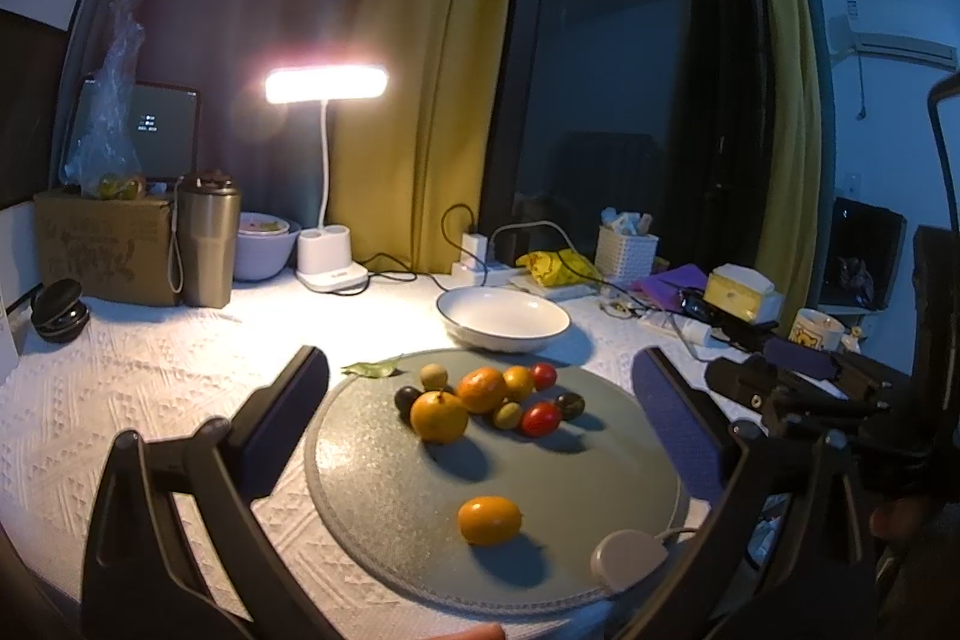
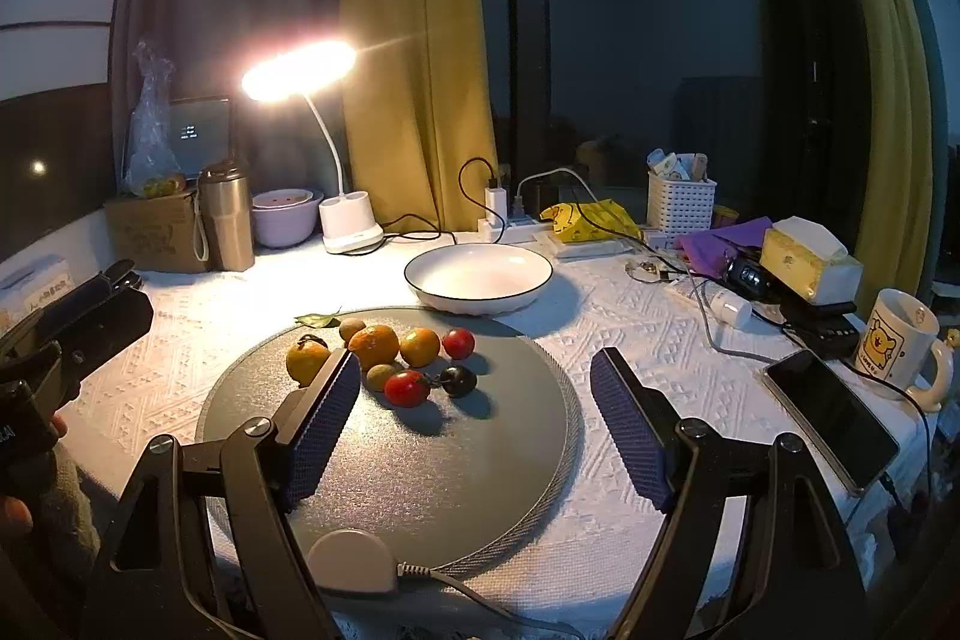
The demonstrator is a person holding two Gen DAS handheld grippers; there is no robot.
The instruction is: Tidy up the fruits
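round mat [image 1: 540, 490]: speckled grey-green. tablecloth [image 1: 150, 388]: white, raised diamond weave. bowl [image 2: 478, 275]: white, dark rim. fruits: orange tangerines [image 1: 481, 389], red tomatoes [image 2: 407, 388], one dark tomato [image 2: 458, 379]. gripper pads [image 2: 630, 430]: blue, ribbed. curtain [image 2: 414, 40]: mustard yellow.

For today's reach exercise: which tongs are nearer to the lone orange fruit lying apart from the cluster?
Left. The left tongs hover open straddling the lone orange fruit on the grey mat. The right tongs hover open further right; there the fruit is hidden.

Both black-framed grippers [image 1: 480, 400] [image 2: 474, 394] carry apparently ribbed blue pads [image 2: 321, 430] and silver screws.
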